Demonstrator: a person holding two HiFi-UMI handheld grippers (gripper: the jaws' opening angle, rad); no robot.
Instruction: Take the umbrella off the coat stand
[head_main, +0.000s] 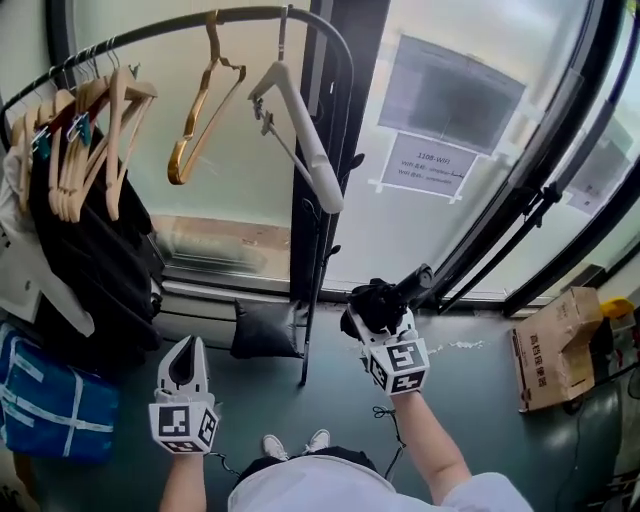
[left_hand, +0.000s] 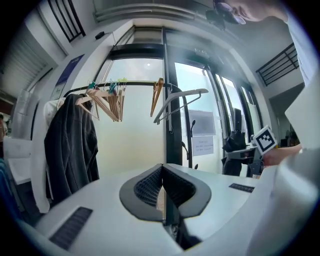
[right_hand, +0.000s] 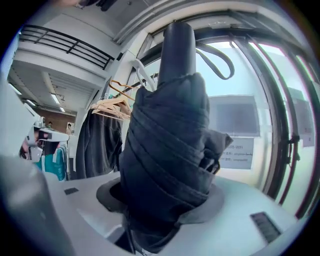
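Right gripper (head_main: 378, 318) clamped on folded black umbrella (right_hand: 167, 165); left gripper (head_main: 186, 368) jaws together, empty; coat stand (head_main: 318, 250) beside umbrella.

- Bright glass windows (head_main: 385, 240) stand ahead of the jaws.
- A black clothes rail (head_main: 150, 27) with wooden hangers (head_main: 110, 130) rises to their left.
- A cardboard box (head_main: 555, 345) sits on the dark floor (head_main: 470, 400), far right.

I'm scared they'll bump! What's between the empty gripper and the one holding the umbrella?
The coat stand's pole, seen in the head view, between the left gripper and the right gripper holding the umbrella.
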